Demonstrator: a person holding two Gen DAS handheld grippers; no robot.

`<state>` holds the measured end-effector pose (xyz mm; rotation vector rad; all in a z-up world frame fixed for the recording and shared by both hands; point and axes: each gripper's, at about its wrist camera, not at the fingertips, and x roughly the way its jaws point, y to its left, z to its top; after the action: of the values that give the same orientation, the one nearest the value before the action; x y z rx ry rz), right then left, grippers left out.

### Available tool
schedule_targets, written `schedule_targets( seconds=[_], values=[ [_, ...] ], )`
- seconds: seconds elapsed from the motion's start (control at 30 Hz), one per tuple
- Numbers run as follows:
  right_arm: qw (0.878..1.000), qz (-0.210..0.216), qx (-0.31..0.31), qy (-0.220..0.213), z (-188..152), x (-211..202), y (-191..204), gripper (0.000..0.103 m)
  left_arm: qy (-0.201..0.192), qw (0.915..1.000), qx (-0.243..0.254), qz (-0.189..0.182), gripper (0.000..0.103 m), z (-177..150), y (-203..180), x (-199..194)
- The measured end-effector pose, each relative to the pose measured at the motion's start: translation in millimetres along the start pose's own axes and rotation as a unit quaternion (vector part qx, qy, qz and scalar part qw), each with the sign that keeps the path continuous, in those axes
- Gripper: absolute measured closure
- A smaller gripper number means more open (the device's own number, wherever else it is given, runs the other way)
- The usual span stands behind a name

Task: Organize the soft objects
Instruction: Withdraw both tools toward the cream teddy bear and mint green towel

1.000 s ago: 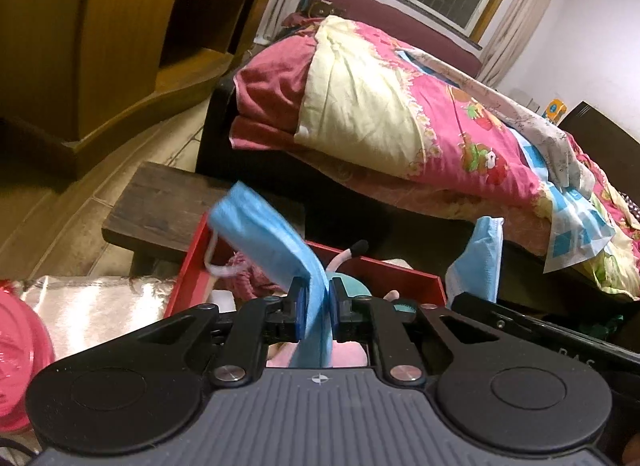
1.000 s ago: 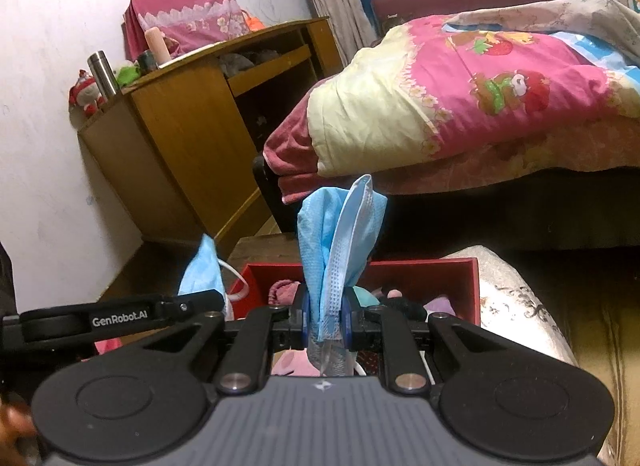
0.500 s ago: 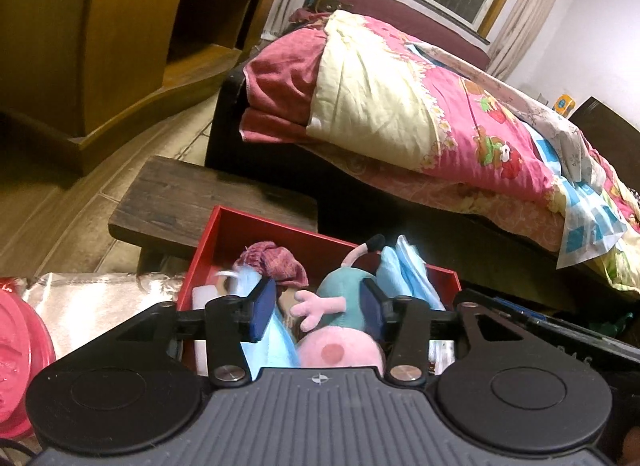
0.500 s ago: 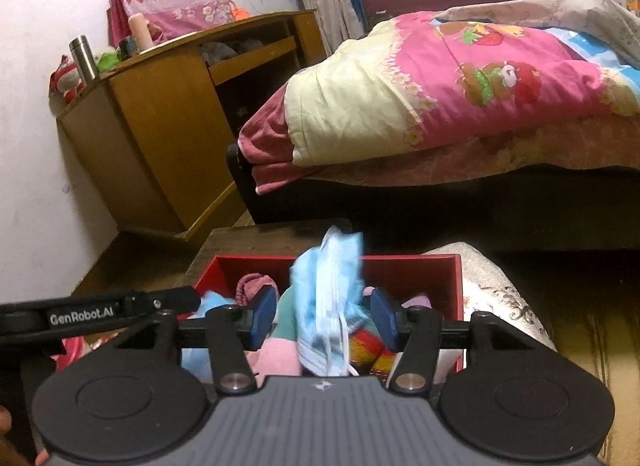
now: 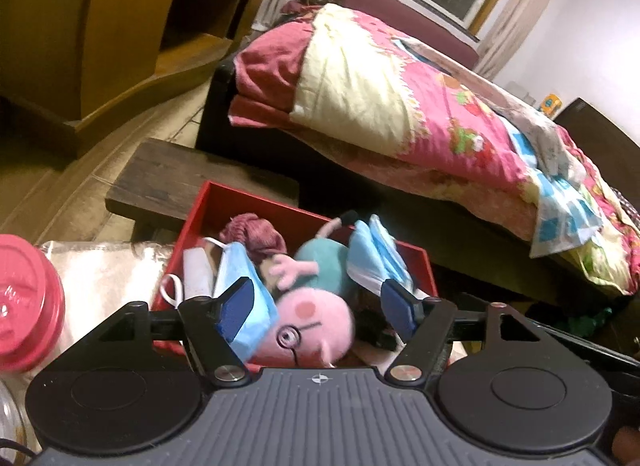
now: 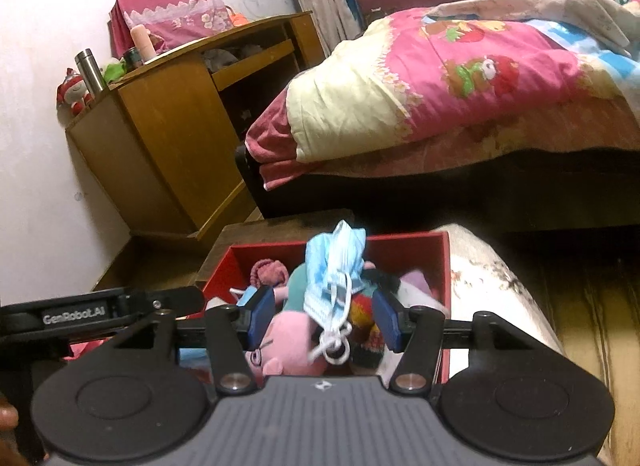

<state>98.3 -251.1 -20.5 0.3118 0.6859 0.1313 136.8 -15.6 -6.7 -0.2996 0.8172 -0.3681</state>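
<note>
Over the red box point(image 5: 420, 266) both grippers hang with jaws spread wide, nothing between the pads. The left gripper point(image 5: 316, 302) looks down on a Peppa-style pig plush point(image 5: 312, 318) lying face up among the contents, with a blue face mask point(image 5: 244, 298) draped at its nine o'clock against the left finger and a second mask point(image 5: 376, 254) at its two o'clock. A knitted mauve item point(image 5: 250, 231) sits toward eleven o'clock by the back wall.

From the right gripper point(image 6: 324, 316), the second mask point(image 6: 334, 270) stands crumpled on top of the pile, its white ear loops point(image 6: 334, 342) dangling at six o'clock.

These masks look nearly weightless and limp; they will likely fold and cling, so pinching the pleated body should serve better than the thin elastic, which could slip or snag. The plush seems squashy and light, best gripped across the snout or torso. The box rests on a pale patterned cloth point(image 6: 492, 278).
</note>
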Motion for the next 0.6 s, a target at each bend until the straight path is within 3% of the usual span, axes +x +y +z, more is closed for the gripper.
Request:
schedule_targets(
  seconds=[0.17,0.4,0.6],
  values=[
    [1.000,0.003,0.009,0.006,-10,-15,-4,0.072,0.002,0.9999,0.001,-0.016,0.029,-14,-9,-19],
    [0.999,-0.003,0.016,0.035,-37,-32,-13,0.072,0.047,0.9980,0.019,-0.038,0.030,-47,-26,-17],
    [0.998,-0.017,0.036,0.046,-51,-46,-29,0.071,0.083,0.9961,0.017,-0.024,0.030,-70,-23,-2]
  ],
)
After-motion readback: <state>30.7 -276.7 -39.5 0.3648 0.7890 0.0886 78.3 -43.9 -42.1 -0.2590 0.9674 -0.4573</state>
